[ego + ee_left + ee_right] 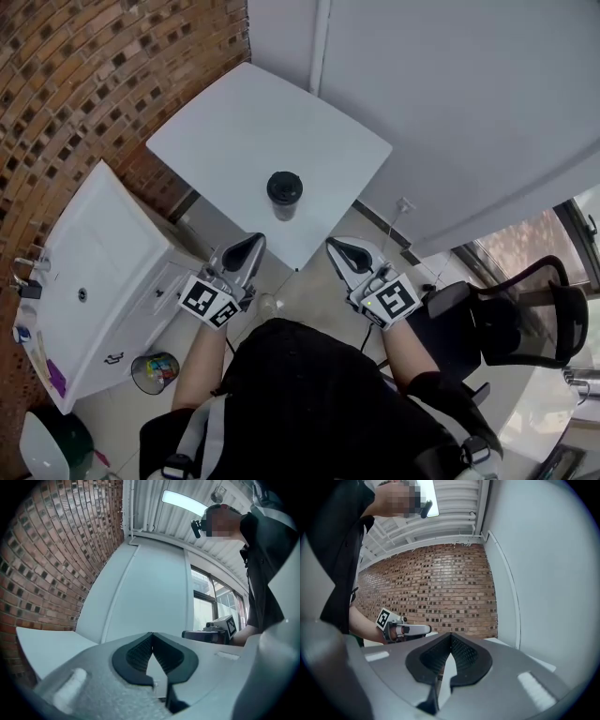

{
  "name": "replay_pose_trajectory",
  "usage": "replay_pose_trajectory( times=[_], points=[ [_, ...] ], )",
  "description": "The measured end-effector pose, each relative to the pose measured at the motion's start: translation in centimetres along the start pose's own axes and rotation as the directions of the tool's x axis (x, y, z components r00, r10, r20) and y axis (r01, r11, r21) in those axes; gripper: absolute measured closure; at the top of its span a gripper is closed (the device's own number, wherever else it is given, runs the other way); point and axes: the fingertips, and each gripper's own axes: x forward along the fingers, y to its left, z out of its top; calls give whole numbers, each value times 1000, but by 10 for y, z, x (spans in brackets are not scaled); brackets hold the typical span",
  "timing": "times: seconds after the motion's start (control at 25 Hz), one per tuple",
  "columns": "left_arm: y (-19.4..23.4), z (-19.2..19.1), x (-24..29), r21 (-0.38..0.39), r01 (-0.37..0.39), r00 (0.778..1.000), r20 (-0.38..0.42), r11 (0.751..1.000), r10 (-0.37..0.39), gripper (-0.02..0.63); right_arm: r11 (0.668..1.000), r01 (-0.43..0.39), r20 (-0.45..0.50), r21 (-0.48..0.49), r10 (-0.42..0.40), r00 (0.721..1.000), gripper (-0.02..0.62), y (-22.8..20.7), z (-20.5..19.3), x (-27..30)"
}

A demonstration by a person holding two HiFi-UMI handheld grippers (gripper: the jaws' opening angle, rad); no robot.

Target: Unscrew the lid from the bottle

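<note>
— How much room is there around the table (253, 122)?

— Its far-left edge runs along the brick wall (75, 84) and its far-right edge along the white wall (450, 94). The two near edges face open floor, with a sink cabinet (103, 244) off to the left and a black chair (525, 319) off to the right.

— And the bottle (284, 199)?

— Upright, just inside the table's near corner and apart from both tools. The left gripper (246, 251) sits off the near-left edge and the right gripper (345, 255) off the near-right edge, the corner between them.

— The jaws?

— Pressed together on both, nothing between the pads — plain in the left gripper view (153, 651) and the right gripper view (451, 651).

— What does it look like?

— Short and dark, with a round black lid (284, 185) on top.
</note>
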Motion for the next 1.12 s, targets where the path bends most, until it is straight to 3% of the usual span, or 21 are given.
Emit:
replay_pose_trajectory(
  times=[0.72,1.12],
  points=[
    [81,1,22,18,94,993,-75,995,-93,603,996,90,-6,2,-90,996,592,-34,2,79],
    [99,-6,25,22,37,995,-99,999,-34,603,998,70,15,-4,-70,997,592,-62,5,97]
  ],
)
